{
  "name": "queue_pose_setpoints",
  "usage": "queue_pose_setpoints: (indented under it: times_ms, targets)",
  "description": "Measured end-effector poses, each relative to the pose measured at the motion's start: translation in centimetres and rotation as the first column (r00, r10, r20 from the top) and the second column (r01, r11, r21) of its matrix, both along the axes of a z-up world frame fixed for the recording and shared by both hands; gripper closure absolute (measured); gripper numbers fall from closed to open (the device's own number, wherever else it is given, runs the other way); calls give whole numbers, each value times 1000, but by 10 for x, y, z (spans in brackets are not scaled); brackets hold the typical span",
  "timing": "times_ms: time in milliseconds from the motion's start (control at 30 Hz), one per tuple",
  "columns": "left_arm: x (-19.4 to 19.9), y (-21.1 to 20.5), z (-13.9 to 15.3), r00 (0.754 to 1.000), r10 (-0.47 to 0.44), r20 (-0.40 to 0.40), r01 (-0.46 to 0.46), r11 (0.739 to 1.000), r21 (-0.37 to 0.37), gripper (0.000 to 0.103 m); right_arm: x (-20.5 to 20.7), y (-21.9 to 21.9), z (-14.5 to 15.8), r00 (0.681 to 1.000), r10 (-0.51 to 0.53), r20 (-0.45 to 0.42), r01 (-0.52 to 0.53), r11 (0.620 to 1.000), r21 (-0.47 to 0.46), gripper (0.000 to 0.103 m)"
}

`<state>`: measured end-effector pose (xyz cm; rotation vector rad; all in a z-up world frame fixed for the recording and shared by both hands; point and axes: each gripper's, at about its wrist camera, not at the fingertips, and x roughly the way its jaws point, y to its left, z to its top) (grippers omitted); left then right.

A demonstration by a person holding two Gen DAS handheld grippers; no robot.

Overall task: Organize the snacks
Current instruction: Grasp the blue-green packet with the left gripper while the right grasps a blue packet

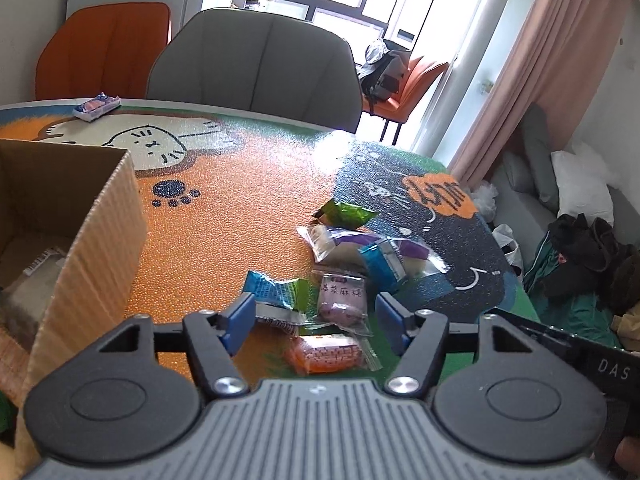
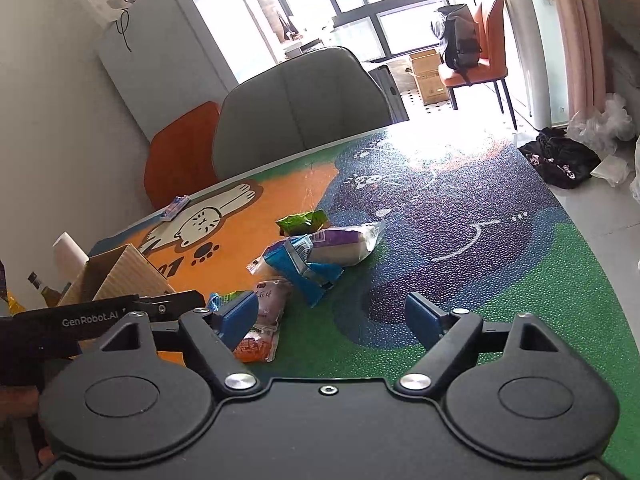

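Several snack packets lie in a loose pile on the cartoon table mat. In the left wrist view my left gripper [image 1: 316, 316] is open above the near end of the pile: an orange packet [image 1: 326, 354], a pink packet [image 1: 342, 300] and a blue-green packet [image 1: 276, 288] lie between its fingers. Farther off lie a blue packet [image 1: 382, 264], a purple-white packet [image 1: 340, 240] and a green packet [image 1: 346, 214]. The cardboard box [image 1: 96, 240] stands open at the left. My right gripper [image 2: 334, 316] is open and empty over the mat, right of the pile [image 2: 316, 252].
A small blue-pink packet [image 1: 97, 106] lies at the table's far edge. A grey chair [image 1: 256, 68] and an orange chair [image 1: 104, 48] stand behind the table. The table's right edge [image 1: 516, 276] drops to a cluttered floor. Bottles [image 2: 42, 288] stand beyond the box.
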<state>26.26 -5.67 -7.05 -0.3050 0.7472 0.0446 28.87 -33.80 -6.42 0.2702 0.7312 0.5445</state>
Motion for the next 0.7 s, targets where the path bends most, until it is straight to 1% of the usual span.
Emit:
queue_pose_setpoints:
  times_ms: [133, 267, 333, 433, 500, 533, 667, 700]
  targets:
    - [13, 3, -9, 1000, 25, -18, -24, 999, 27, 39, 11, 7, -5, 1000, 19, -11, -19, 1000, 1, 24]
    - [22, 9, -19, 998, 43, -41, -42, 999, 32, 39, 22, 19, -10, 999, 39, -15, -39, 999, -12, 25]
    - [27, 12, -26, 997, 51, -59, -49, 998, 32, 41, 27, 26, -12, 999, 49, -16, -50, 999, -20, 25]
    - [33, 16, -37, 994, 63, -89, -61, 998, 21, 48, 34, 36, -15, 998, 61, -20, -61, 998, -31, 25]
    - [36, 19, -42, 992, 65, -106, -63, 998, 20, 56, 39, 42, -17, 997, 72, -21, -73, 997, -40, 25]
    - [36, 20, -42, 993, 66, -94, -64, 998, 22, 58, 41, 45, -18, 997, 76, -20, -77, 996, -45, 25]
    - [37, 28, -41, 992, 80, -101, -81, 997, -5, 71, 48, 56, -21, 995, 97, -16, -98, 993, -59, 25]
    - [37, 30, -41, 991, 84, -102, -86, 996, -10, 71, 50, 59, -22, 995, 100, -16, -101, 993, -61, 25]
